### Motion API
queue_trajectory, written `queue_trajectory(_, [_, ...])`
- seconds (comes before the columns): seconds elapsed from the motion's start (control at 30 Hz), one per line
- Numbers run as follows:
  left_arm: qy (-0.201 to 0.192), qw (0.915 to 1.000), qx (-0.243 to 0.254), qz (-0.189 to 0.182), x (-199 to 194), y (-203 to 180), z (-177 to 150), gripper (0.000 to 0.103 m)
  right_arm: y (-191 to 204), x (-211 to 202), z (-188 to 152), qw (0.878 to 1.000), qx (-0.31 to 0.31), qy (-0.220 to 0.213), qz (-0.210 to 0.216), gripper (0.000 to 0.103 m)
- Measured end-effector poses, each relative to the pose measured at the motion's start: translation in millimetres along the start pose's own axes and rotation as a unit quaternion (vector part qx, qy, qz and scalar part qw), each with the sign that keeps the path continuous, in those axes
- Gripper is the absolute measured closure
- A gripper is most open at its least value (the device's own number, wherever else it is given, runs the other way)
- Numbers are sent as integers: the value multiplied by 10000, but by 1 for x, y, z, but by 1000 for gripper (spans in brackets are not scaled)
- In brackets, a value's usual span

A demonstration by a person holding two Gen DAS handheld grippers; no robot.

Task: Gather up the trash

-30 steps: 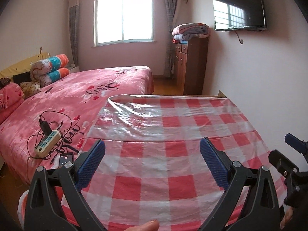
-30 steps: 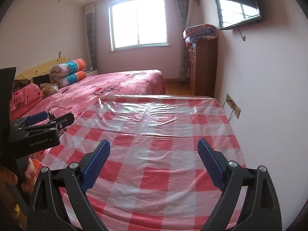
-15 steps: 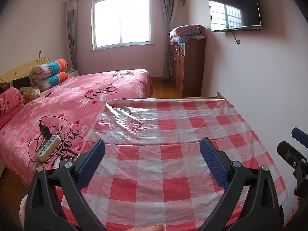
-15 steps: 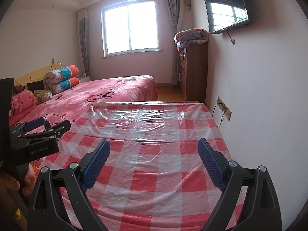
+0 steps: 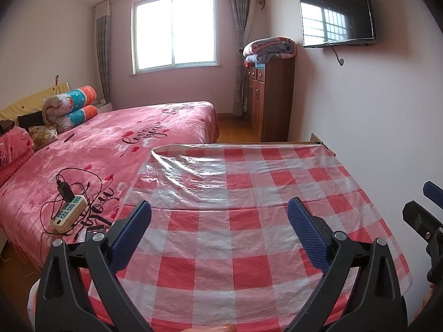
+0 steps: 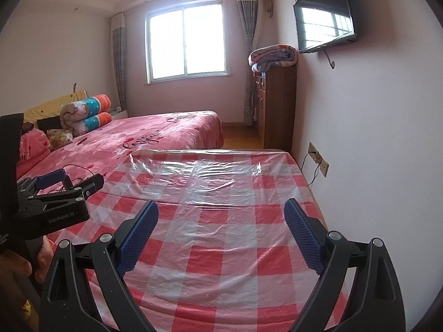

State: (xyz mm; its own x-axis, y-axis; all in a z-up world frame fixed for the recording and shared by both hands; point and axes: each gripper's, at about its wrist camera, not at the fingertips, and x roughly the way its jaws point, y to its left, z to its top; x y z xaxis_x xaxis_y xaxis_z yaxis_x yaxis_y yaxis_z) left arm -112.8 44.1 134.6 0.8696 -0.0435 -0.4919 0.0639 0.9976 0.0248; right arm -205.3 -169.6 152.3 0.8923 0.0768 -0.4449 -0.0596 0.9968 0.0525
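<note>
Left black gripper with blue pads (image 5: 218, 221), spread wide, empty. Right black gripper (image 6: 221, 221) likewise wide, empty. Hovered over red-and-white checked plastic tablecloth (image 5: 249, 249).

Each tool (image 5: 218, 227) is black with silver screws, blue ribbed fingertips (image 6: 303, 236) and white "GenRobot.AI" lettering

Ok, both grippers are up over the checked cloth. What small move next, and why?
Probably tilt or pan both views to search. The left gripper and right gripper are open and hold nothing, and no trash shows on the checked tablecloth. Only a power strip with cables lies on the bed.
</note>
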Motion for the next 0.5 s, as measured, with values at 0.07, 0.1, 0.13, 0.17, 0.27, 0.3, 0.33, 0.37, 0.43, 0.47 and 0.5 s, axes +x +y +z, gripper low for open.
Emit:
queue_trajectory(0.07, [-1, 10000, 6, 4, -1, -1, 0, 4, 0, 0, 0, 10000, 0, 4, -5, 12])
queue_trajectory(0.1, [0, 10000, 3, 0, -1, -1, 0, 4, 0, 0, 0, 10000, -4, 6, -12, 12])
queue_trajectory(0.13, [0, 10000, 2, 0, -1, -1, 0, 4, -1, 0, 0, 10000, -6, 11, -21, 12])
queue_trajectory(0.17, [-3, 10000, -1, 6, 0, -1, 0, 4, -1, 0, 0, 10000, -5, 15, -26, 12])
queue_trajectory(0.27, [11, 10000, 4, -1, -1, -1, 1, 4, -3, 0, 0, 10000, -1, 34, -35, 11])
queue_trajectory(0.3, [15, 10000, 5, -3, -1, -2, 1, 4, -3, -1, 0, 10000, -4, 33, -41, 11])
queue_trajectory(0.33, [18, 10000, 11, -5, -1, -2, 1, 4, -3, 0, 0, 10000, -2, 32, -35, 11])
queue_trajectory(0.37, [25, 10000, 20, -5, -1, -2, 1, 4, -4, 0, -1, 10000, -1, 43, -34, 11])
queue_trajectory(0.43, [42, 10000, 16, -11, -1, -2, 1, 4, -4, 0, -1, 10000, -3, 55, -41, 11])
queue_trajectory(0.47, [50, 10000, 7, -15, 0, -1, 1, 4, -4, 1, -1, 10000, -5, 60, -44, 11])
queue_trajectory(0.5, [55, 10000, 5, -18, 0, -1, 1, 4, -5, 1, -1, 10000, -3, 65, -42, 11])
